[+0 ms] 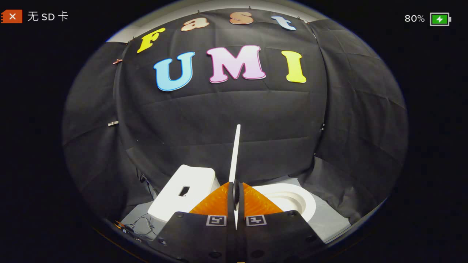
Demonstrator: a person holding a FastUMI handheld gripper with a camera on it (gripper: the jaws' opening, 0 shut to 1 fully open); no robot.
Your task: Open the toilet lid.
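Pinching the thin white plastic toilet lid (pixel 234 157) edge-on, hand-held gripper (pixel 236 204) clamped on its lower edge; lid's long axis runs straight up-frame, white bowl (pixel 292 199) lower right, tank (pixel 186 190) lower left.

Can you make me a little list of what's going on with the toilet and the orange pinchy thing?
gripper: shut on the toilet lid, both orange fingers pressing its thin edge
toilet lid: white, lifted, standing upright, seen edge-on, rising beyond the fingers
toilet bowl: white, open, to the right of the lid
toilet tank: white, to the left of the lid
wires: on the floor beside the tank
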